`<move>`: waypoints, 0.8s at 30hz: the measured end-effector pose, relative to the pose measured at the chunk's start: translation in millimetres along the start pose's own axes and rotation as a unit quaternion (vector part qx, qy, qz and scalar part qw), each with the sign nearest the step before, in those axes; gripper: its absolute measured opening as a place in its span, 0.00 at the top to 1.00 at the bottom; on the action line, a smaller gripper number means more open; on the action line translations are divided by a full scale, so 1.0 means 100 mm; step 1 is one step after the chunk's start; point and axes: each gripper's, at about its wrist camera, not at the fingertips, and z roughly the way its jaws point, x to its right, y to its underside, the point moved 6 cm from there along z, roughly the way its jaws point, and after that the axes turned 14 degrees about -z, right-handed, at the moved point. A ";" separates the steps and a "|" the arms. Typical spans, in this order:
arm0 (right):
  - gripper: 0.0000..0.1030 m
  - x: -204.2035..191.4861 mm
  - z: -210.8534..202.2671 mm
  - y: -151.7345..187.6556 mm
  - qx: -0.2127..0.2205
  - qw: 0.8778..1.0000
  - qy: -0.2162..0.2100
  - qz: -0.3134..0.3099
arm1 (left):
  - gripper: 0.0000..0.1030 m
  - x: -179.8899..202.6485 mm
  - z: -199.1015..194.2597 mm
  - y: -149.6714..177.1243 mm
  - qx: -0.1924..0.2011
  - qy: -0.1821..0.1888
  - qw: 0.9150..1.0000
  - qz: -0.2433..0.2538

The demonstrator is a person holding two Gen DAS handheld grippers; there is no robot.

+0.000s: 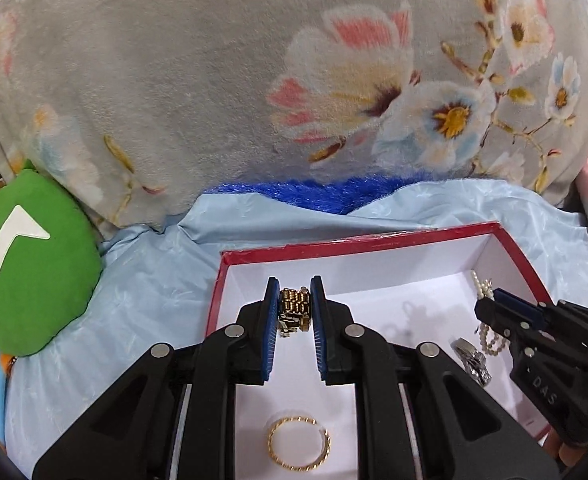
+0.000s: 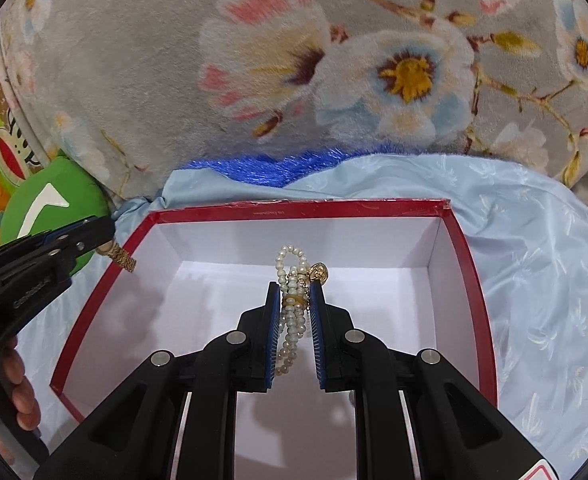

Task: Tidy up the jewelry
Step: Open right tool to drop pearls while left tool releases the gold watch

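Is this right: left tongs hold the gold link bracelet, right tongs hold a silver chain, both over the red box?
Not quite. The right tongs hold a pearl strand, as the right wrist view shows. The left tongs do hold the gold link bracelet, both over the red box.

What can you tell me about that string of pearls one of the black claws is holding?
The pearl strand is made of small, round, creamy-white beads, looped into several rows. A gold band wraps the rows together, and a round gold charm hangs near the top. It is pinched between the blue-padded fingers of the right gripper, held above the white inside of the red-rimmed box. One loop sticks up past the fingertips; the rest dangles below.
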 end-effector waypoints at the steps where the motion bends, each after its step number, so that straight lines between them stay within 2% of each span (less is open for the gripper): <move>1: 0.87 0.00 0.01 -0.01 0.000 1.000 -0.005 0.003 | 0.85 0.01 0.05 0.00 -0.002 0.000 1.000 0.000; 3: 0.86 -0.01 0.00 -0.04 0.005 1.000 0.000 -0.003 | 0.84 0.04 0.18 -0.01 -0.009 -0.001 1.000 -0.002; 5: 0.78 -0.01 -0.02 -0.06 0.012 1.000 0.006 -0.007 | 0.78 0.04 0.24 -0.02 -0.001 -0.014 1.000 -0.004; 6: 0.63 -0.01 -0.04 -0.06 0.016 1.000 0.008 -0.005 | 0.65 0.05 0.25 -0.03 0.004 -0.016 1.000 -0.005; 7: 0.55 0.00 -0.07 -0.06 0.024 1.000 0.010 -0.002 | 0.51 0.05 0.23 -0.04 0.012 -0.021 1.000 -0.007; 10: 0.51 0.04 -0.11 -0.06 0.033 0.999 0.009 0.007 | 0.31 0.05 0.15 -0.06 0.037 -0.026 0.999 -0.010; 17: 0.51 -0.03 -0.25 0.00 0.043 0.999 0.013 -0.006 | 0.30 0.01 -0.01 -0.05 0.042 -0.028 0.999 -0.007; 24: 0.50 -0.24 -0.77 0.23 0.073 0.997 0.008 -0.023 | 0.30 -0.20 -0.40 0.20 0.042 -0.030 0.998 -0.022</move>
